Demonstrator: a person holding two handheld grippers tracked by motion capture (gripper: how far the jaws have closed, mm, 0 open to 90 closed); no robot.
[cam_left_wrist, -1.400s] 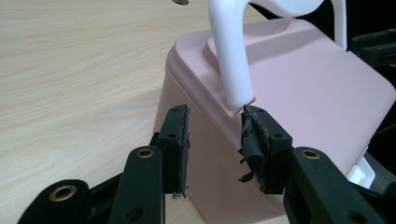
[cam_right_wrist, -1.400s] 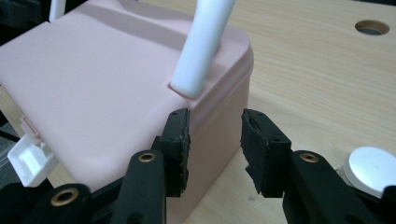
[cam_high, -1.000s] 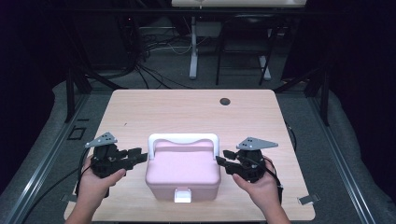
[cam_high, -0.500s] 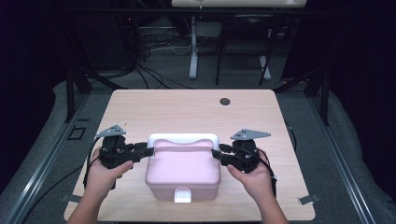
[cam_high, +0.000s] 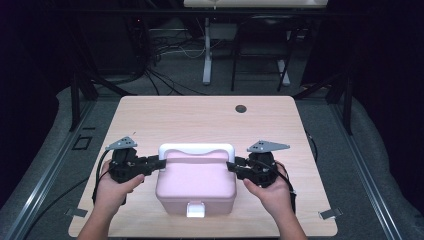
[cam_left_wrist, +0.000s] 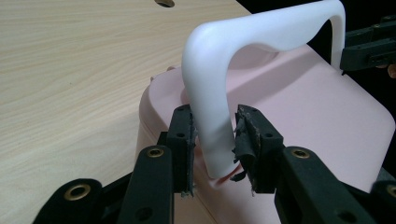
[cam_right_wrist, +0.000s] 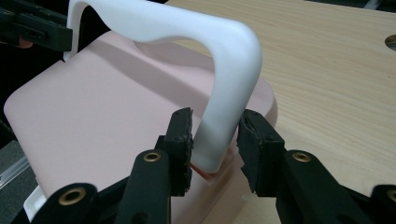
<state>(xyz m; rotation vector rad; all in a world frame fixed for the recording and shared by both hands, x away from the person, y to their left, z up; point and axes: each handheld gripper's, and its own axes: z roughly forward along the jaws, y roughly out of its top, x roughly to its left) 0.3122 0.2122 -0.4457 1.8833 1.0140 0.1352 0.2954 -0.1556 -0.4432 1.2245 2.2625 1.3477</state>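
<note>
— While both hands stay low at the near edge of the tabletop (cam_high: 200, 112), where is the box (cam_high: 196, 187)?

— It sits on the near half, between the two grippers, with its white latch (cam_high: 195, 209) facing the person. The dark hole (cam_high: 241, 108) in the tabletop lies well beyond the box, towards the far edge.

— And the handle (cam_high: 196, 149)?

— White, standing upright across the far side of the lid, one leg down at each end of the box.

— What is the left gripper (cam_high: 159, 163) doing?

— It comes in level from the left of the box. In the left gripper view (cam_left_wrist: 212, 135) the handle's left leg (cam_left_wrist: 211, 126) stands between the fingers (cam_left_wrist: 183, 135). They have just been closing; the left pad looks to touch the leg, while the frayed right pad sits just beside it with a sliver of gap, so I wouldn't call it clamped.

— The right gripper (cam_high: 231, 166)?

— Mirror of that, from the right of the box. In the right gripper view (cam_right_wrist: 215, 135) the handle's right leg (cam_right_wrist: 219, 126) is between its fingers (cam_right_wrist: 181, 135), which have also just been closing. The left pad sits against the leg; the right pad stands slightly off it. Apart around the leg, not pressing from both sides.

— Is the box lifted?

— No, it rests flat on the tabletop.
</note>
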